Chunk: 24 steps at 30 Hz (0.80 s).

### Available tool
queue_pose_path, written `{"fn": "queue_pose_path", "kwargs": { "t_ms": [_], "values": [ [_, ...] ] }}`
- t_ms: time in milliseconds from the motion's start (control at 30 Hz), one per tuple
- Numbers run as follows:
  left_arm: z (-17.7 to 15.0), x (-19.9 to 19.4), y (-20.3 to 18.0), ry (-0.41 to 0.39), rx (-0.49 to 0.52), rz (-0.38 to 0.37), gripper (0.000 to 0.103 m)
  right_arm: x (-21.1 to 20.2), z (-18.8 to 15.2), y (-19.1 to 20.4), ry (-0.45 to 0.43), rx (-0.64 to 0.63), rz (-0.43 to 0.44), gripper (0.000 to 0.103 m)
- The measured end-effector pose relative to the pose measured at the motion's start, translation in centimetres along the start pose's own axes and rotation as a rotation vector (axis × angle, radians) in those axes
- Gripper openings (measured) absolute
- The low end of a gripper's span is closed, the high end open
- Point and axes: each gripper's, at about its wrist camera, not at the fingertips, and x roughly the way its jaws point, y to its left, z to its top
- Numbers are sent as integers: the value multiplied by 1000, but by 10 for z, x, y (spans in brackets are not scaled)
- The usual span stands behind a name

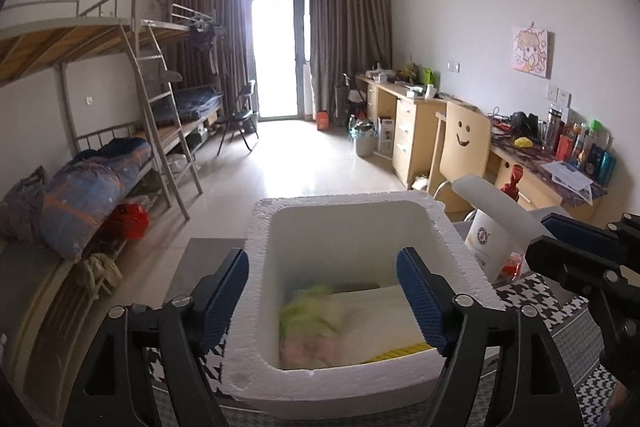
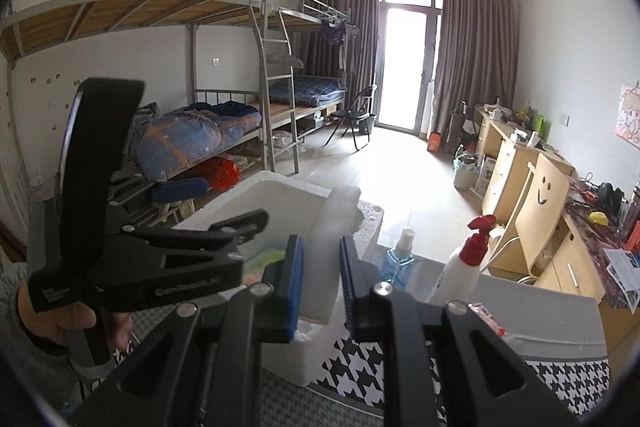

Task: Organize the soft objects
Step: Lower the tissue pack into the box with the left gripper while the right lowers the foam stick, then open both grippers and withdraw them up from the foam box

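Inside, the foam box (image 1: pixel 352 227) holds soft cloths (image 1: pixel 316 311) (green, pink, blurred).

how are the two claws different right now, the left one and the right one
The left claw is spread wide open and holds nothing, while the right claw is closed on a white foam strip. The left claw hangs over the inside of the foam box, above the soft items lying in it; the right claw sits at the box's right-hand rim, holding the strip upright. Both have black frames and blue finger pads.
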Motion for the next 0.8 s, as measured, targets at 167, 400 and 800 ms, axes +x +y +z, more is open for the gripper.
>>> {"fn": "queue_pose_path", "kwargs": {
  "t_ms": [167, 400, 800],
  "values": [
    [3, -12, 5, -41, -8, 19, 94, 4, 2, 1, 5, 3, 3, 22],
    [1, -23, 4, -65, -13, 64, 102, 8, 5, 0, 4, 2, 17, 22],
    [-1, -31, 21, -75, -38, 114, 102, 19, 7, 2, 23, 5, 51, 22]
  ]
}}
